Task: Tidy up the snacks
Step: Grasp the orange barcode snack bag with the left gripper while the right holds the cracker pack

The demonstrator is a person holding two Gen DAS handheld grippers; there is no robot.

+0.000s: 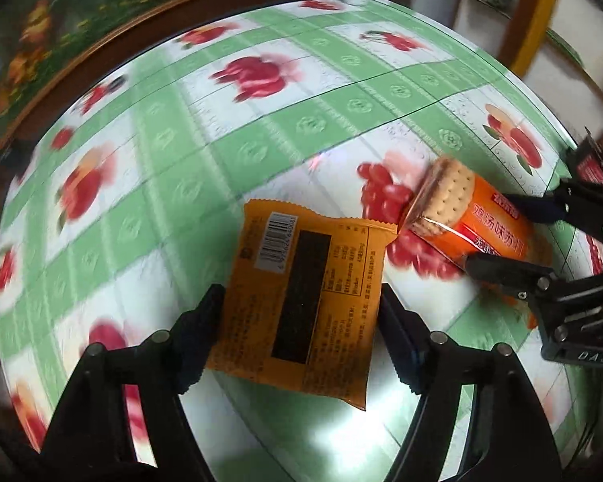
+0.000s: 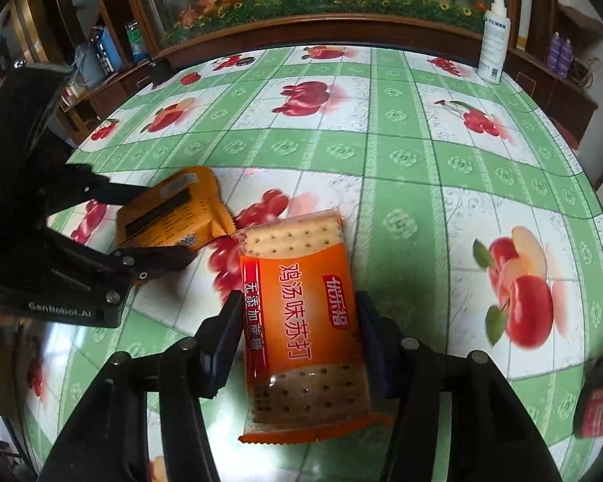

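A yellow snack packet (image 1: 301, 293) with a barcode and a black panel lies between my left gripper's (image 1: 301, 313) pads, which press on its two side edges. In the right wrist view this yellow packet (image 2: 173, 217) is tilted off the cloth, with the left gripper (image 2: 169, 225) around it. My right gripper (image 2: 297, 309) is shut on an orange soda-cracker packet (image 2: 301, 301), its pads on the long sides. The cracker packet (image 1: 470, 217) nearly touches the yellow packet's corner, with the right gripper (image 1: 482, 229) behind it. Both are over the fruit-print table (image 2: 382, 140).
A white spray bottle (image 2: 492, 40) stands at the table's far edge. A dark red packet (image 2: 597, 401) lies near the right edge, close to my right gripper. A wooden cabinet with flower panels (image 2: 301, 0) runs behind the table.
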